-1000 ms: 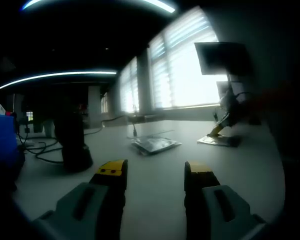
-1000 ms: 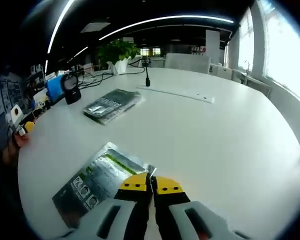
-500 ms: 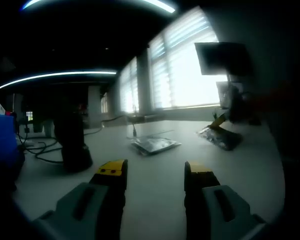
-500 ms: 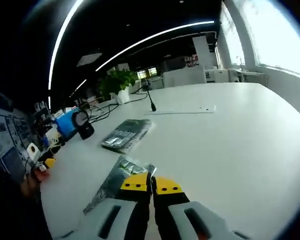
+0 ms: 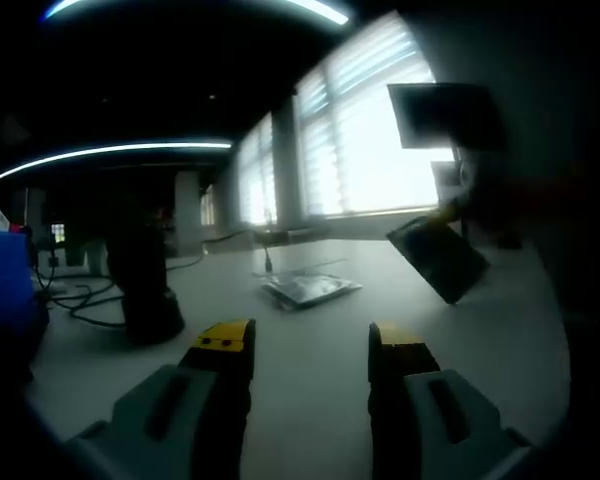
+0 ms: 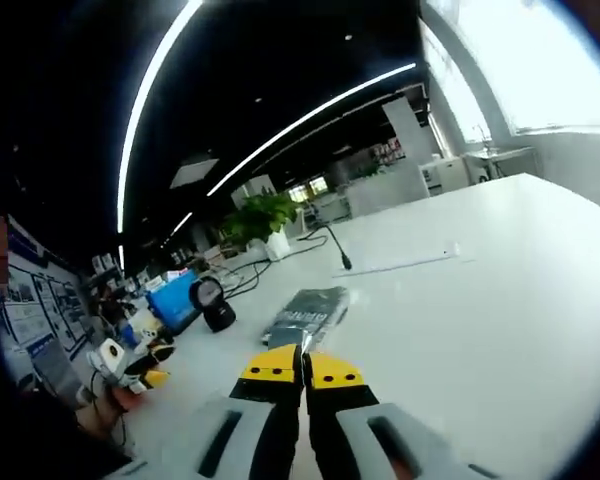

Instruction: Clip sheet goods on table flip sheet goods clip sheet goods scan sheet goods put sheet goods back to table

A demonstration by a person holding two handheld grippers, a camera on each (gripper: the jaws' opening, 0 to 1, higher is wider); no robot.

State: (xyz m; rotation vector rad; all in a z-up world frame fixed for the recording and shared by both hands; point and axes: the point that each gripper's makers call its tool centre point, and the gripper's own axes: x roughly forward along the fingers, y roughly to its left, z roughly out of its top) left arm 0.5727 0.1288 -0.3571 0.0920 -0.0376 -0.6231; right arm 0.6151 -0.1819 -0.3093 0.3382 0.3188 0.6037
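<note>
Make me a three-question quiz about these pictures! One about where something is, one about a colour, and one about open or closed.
1. Where is the packet pile?
A. on the white table
B. on the floor
C. on a chair

2. What colour are the tips of the left gripper?
A. red
B. yellow
C. green

3. How do the jaws of the right gripper stand?
A. wide apart
B. pressed together
C. one is missing

Answers: 1 A, the pile lies flat on the tabletop in the left gripper view. 2 B, both jaw ends carry yellow caps. 3 B, the two yellow tips meet with no gap in the right gripper view, and the left gripper view shows that gripper holding a dark sheet packet clear of the table.
</note>
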